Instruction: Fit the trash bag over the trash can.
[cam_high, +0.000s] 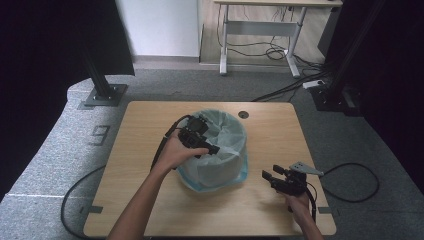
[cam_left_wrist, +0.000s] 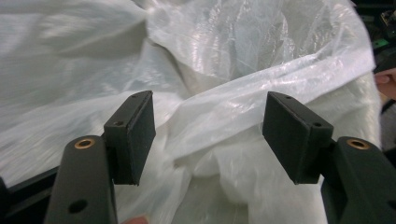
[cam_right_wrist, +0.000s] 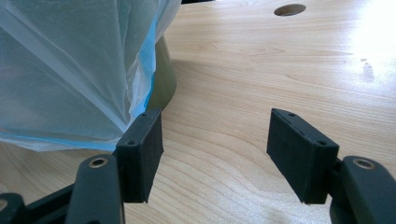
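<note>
A small bin lined with a thin whitish, blue-edged plastic bag stands in the middle of the wooden table. My left gripper hovers at the bin's left rim, jaws pointing across the opening. In the left gripper view the left gripper is open, with a crumpled fold of the bag lying between the pads and not pinched. My right gripper rests low over the table to the right of the bin. It is open with only bare wood between its jaws and the bag beside its left jaw.
A round cable hole sits in the table behind the bin. Black cables trail off both table sides onto the grey carpet. A dark stand base is at the back left, and a desk frame stands beyond the table.
</note>
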